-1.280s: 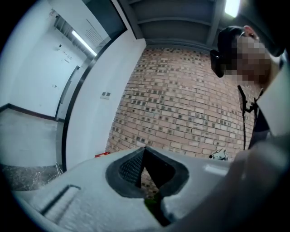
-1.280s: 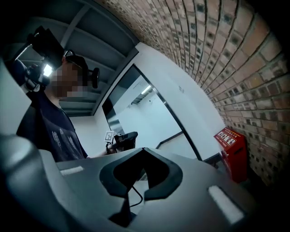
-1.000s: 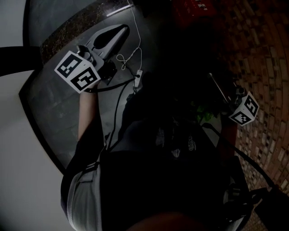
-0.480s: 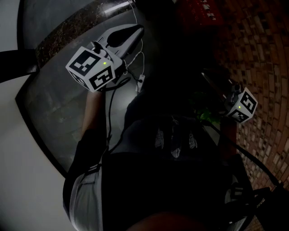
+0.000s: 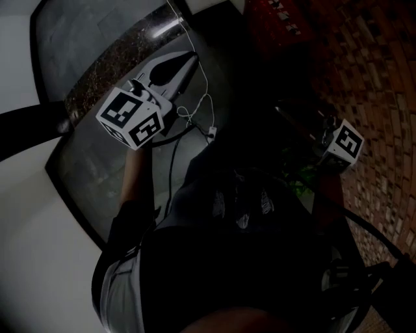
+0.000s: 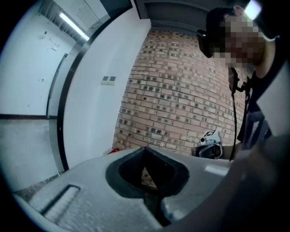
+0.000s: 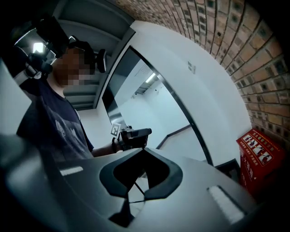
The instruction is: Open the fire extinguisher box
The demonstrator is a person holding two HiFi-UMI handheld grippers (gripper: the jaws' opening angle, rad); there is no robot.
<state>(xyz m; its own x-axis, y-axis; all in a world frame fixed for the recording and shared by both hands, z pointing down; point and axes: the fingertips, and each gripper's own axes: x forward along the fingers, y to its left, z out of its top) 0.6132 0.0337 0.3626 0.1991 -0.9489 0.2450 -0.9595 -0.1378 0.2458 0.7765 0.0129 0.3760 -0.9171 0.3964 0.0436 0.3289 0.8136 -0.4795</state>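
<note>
At the far left of the head view a white wall [image 5: 26,247] borders grey flooring, and a dark speckled strip [image 5: 110,58] curves across the top. Over that flooring is the left gripper [image 5: 190,57], with its marker cube [image 5: 130,117] turned toward the camera. Its own view shows the jaws clenched, the tips meeting with nothing between them. A thin white cable [image 5: 195,97] loops down just beside it.

The middle of the head view is very dark. It shows the person's torso [image 5: 240,208] in a dark printed shirt, and little else can be made out.

Further right is the right gripper [image 5: 283,109], pointing up and to the left, its cube lit against the gloom. Its own view shows these jaws closed as well, tip against tip and holding nothing.

The brick wall [image 5: 377,97] fills the right side. The fire extinguisher box [image 5: 279,19] is red with white print and sits at the top of the head view, right of centre, at the foot of the bricks. It is well apart from both grippers, and neither touches it. In the right gripper view the box stands at the right edge, where the brick wall meets the white one. The left gripper view shows only a sliver of red low against the bricks.
</note>
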